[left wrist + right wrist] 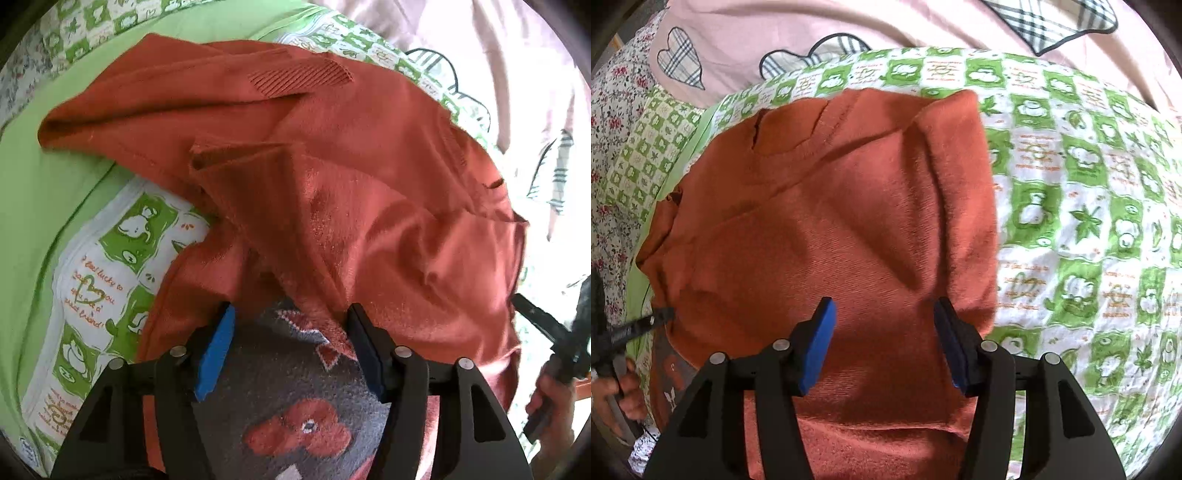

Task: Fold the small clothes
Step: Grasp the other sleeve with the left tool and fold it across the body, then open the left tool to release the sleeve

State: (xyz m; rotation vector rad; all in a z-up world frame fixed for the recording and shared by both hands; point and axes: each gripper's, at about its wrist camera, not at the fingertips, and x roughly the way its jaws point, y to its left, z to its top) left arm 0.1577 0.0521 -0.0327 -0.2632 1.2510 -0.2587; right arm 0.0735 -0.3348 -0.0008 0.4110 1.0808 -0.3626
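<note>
Below both cameras, an orange sweater [827,221] lies rumpled on a green-and-white patterned quilt [1071,221], its grey panel with a red flower motif [295,432] turned up at the near edge. Left gripper [291,347]: jaws spread, straddling a raised fold, pads not pressing. Right gripper [884,343]: jaws spread over flat orange cloth, gripping nothing. Pink bedding [812,26] behind.
</note>
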